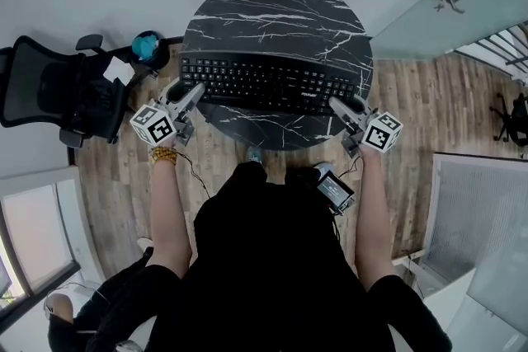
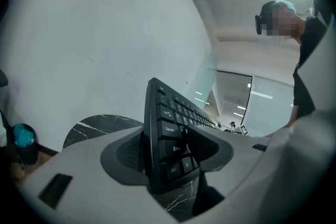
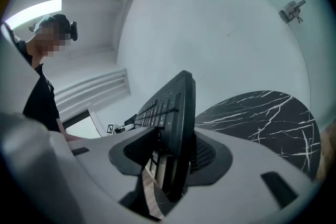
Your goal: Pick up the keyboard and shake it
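While the black keyboard [image 1: 272,82] lies across the near side of the round, dark marble tabletop [image 1: 272,4], the left gripper [image 1: 195,91] is clamped on its left end and the right gripper [image 1: 338,105] on its right end. Each gripper view shows a short edge of the keyboard wedged between the two fingers [image 2: 126,152], which press on its keyed face and its underside. Whether it has lifted clear of the tabletop cannot be told. A black office chair [image 1: 58,91] stands on the wooden floor [image 1: 429,95] at the left.
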Motion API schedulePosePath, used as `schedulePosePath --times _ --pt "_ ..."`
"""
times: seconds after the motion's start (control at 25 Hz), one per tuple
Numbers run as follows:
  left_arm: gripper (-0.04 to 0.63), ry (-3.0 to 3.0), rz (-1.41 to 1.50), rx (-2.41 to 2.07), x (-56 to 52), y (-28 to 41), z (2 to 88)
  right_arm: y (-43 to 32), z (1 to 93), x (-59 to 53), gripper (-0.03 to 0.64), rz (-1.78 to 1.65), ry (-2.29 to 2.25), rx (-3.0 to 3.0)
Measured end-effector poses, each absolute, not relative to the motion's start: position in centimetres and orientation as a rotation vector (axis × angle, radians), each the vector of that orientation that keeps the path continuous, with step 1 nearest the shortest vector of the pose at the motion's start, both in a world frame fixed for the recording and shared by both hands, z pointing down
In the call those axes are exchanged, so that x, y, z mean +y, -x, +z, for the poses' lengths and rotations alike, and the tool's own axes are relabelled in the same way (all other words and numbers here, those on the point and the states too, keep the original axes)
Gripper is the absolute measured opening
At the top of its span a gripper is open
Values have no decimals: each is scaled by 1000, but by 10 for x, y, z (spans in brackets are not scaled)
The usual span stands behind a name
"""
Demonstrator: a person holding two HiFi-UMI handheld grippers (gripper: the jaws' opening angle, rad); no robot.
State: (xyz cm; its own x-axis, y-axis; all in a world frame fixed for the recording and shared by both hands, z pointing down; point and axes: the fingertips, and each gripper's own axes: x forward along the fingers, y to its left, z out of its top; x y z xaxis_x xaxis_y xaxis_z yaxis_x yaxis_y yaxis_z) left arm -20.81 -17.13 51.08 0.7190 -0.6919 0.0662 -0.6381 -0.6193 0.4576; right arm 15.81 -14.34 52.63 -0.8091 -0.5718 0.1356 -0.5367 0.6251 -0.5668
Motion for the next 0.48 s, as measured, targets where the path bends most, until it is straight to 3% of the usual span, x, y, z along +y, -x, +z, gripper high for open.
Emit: schedulePosePath --times 0.48 --pt "245 -2388 -41 -1019 -164 201 548 -162 560 -130 192 -1076 1010 2809"
